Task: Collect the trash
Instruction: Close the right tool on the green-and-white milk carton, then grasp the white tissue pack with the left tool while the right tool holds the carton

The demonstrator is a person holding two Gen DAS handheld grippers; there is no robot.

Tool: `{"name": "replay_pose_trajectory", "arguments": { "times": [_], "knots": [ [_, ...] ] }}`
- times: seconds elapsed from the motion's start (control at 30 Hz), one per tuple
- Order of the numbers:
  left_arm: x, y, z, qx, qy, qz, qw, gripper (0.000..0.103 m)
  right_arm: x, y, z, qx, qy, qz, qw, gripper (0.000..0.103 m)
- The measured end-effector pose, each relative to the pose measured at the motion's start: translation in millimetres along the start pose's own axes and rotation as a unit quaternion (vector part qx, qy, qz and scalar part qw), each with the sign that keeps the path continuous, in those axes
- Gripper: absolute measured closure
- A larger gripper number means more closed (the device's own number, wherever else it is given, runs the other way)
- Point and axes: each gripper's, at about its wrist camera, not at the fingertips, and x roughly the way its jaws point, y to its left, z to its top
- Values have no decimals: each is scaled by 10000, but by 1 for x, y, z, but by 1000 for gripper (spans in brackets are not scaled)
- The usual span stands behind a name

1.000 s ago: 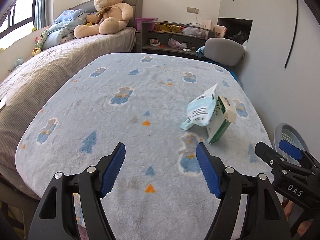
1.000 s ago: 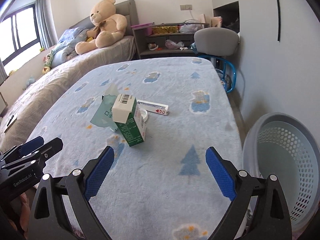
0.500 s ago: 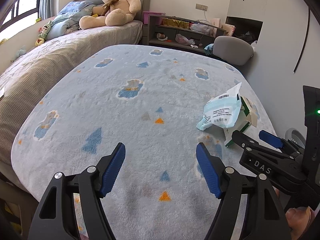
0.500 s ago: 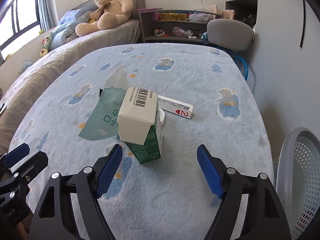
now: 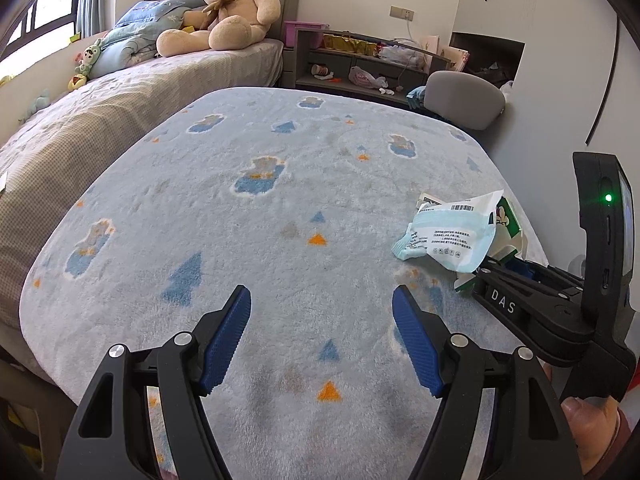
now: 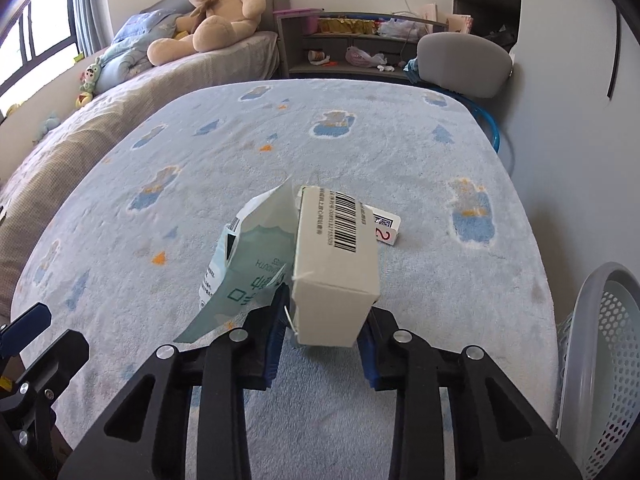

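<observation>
A green and white carton [image 6: 336, 264] stands on the blue fleece blanket [image 6: 280, 152], with a pale blue-green wrapper [image 6: 248, 276] leaning on its left side. My right gripper [image 6: 322, 344] is closing on the carton's base, which sits between the jaws with both blue pads against its sides. A small white card box [image 6: 384, 226] marked with a red 2 lies just behind the carton. In the left wrist view the wrapper [image 5: 448, 236] covers most of the carton [image 5: 510, 232], and the right gripper [image 5: 500, 272] reaches in from the right. My left gripper [image 5: 320, 304] hovers open over bare blanket, holding nothing.
A grey perforated basket [image 6: 600, 360] stands on the floor off the blanket's right edge. A bed with a teddy bear [image 6: 212, 12] runs along the left. A grey chair [image 6: 464, 64] and a cluttered shelf [image 6: 360, 48] are at the far end.
My right gripper moved forward to the carton and its jaws came in from wide apart onto the carton's sides. The left gripper stayed open, nearly in place.
</observation>
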Motion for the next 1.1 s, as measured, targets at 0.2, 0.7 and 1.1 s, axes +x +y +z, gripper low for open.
{"name": "replay_pose_trajectory", "arguments": {
  "times": [0.2,0.7,1.1],
  "knots": [
    [-9,-1,-1,0,-53,3,10000,33,-20,5,-14,-96,-51,55,9999,74],
    [-20,-31,-10,224,264,-428,9985,33,-81,-37,-60,345,-199,-86,9992,74],
    [13,-73,4,384,748,-821,9931,33,-101,-71,-78,682,-352,-201,9969,74]
  ]
}}
